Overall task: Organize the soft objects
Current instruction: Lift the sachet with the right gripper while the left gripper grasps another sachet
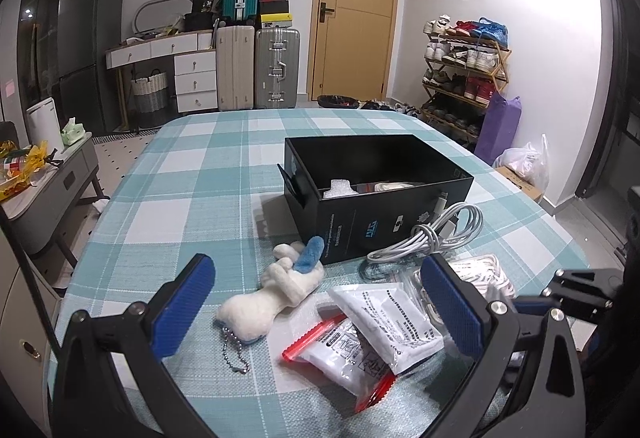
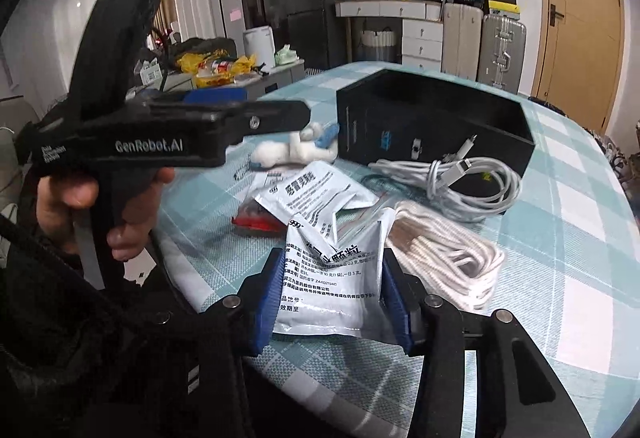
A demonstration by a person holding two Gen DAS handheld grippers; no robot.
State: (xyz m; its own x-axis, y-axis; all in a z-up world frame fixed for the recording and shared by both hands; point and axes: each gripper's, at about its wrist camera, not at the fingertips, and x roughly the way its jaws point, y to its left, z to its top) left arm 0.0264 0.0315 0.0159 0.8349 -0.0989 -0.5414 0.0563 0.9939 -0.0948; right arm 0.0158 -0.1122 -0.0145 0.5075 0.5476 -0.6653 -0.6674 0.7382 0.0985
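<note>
From the left wrist, the left gripper (image 1: 316,306) hangs wide open, holding nothing, above the plush toy (image 1: 276,288) on the checked table (image 1: 168,189). From the right wrist, the right gripper (image 2: 330,298) pinches a white sachet (image 2: 334,278) beside the rope (image 2: 448,254), before the black box (image 2: 436,129).

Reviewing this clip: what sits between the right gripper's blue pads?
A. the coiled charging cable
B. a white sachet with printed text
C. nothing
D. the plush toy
B: in the right wrist view the right gripper has its pads pressed on both edges of the white sachet, while the plush toy and the cable lie farther off on the tablecloth.
</note>
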